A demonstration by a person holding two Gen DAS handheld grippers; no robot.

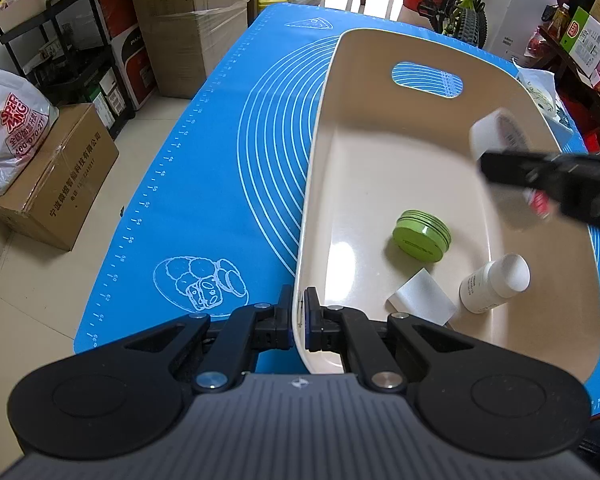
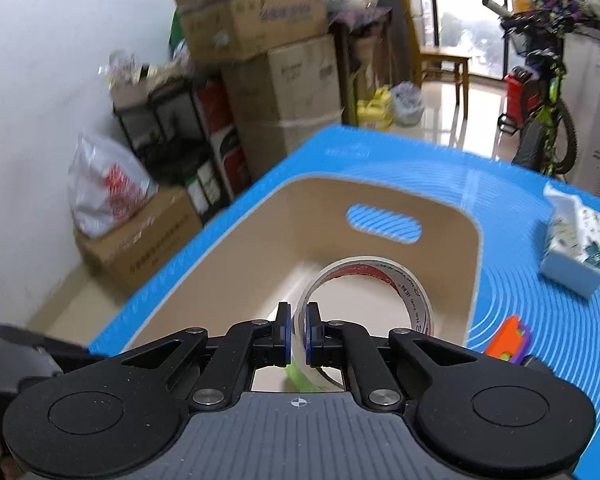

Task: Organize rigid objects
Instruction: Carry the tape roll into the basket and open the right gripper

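Left gripper (image 1: 299, 316) is clamped on the near wall of the cream bin (image 1: 320, 128), one pad outside and one inside the rim, steadying it on the blue mat (image 1: 204, 152).

Right gripper (image 2: 298, 330) is pinched on the wall of a clear tape roll (image 2: 374, 286), one finger through the hole and one outside. The roll hangs above the open bin, not touching the floor. From the left camera it shows as a blurred pale shape over the right side of the bin.

Already lying inside, near end: a green round tin (image 1: 421, 236), a white bottle (image 1: 494, 282) on its side, and a small white box (image 1: 422, 298) just beside the tin.

Outside, on the mat to the right: an orange and purple thing (image 2: 508, 340) near the bin, only partly seen, can't tell what it is. Further off, a tissue pack (image 2: 574, 246).

Step, as I read it: carrying the tape to the bin, drop not yet made. Next move likely calls for lowering over bare floor toward the far end, clear of tin and bottle, then opening the fingers. The roll may well tip or roll on release, so let go low.
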